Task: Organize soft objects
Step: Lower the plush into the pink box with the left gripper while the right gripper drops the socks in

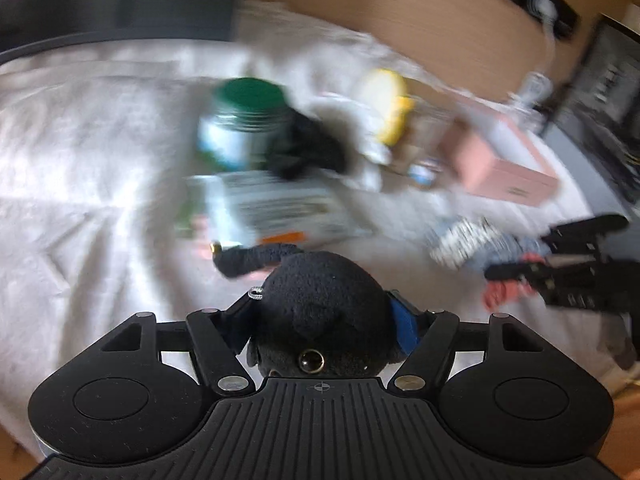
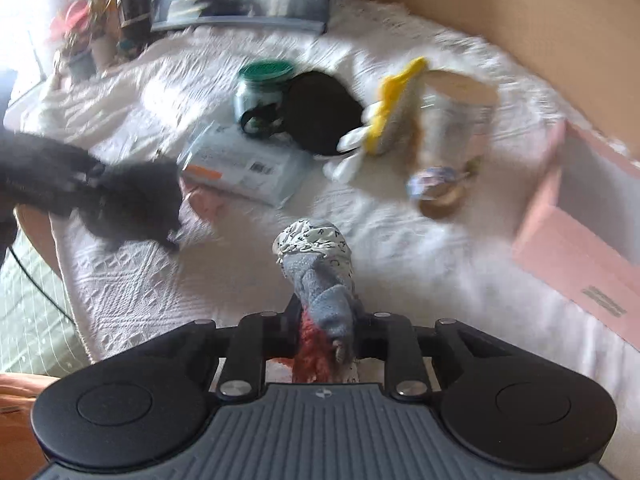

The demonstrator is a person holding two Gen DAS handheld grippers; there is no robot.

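Observation:
My left gripper [image 1: 324, 312] is shut on a black plush toy [image 1: 320, 300] with a shiny eye, held above the white bedspread [image 1: 80, 160]. My right gripper [image 2: 330, 332] is shut on a bundle of socks [image 2: 320, 272], grey, white-patterned and red. The bundle and right gripper [image 1: 520, 276] also show at the right of the left wrist view, and the plush with the left gripper [image 2: 132, 200] shows at the left of the right wrist view. A yellow-and-white plush [image 2: 384, 120] and a black cloth item [image 2: 320, 112] lie further back.
A green-lidded jar [image 2: 262, 88], a flat plastic packet [image 2: 248, 164], a tall tumbler [image 2: 452, 120] and an open pink box [image 2: 580, 240] sit on the bed. A cardboard wall [image 2: 520, 20] runs behind. Both views are motion-blurred.

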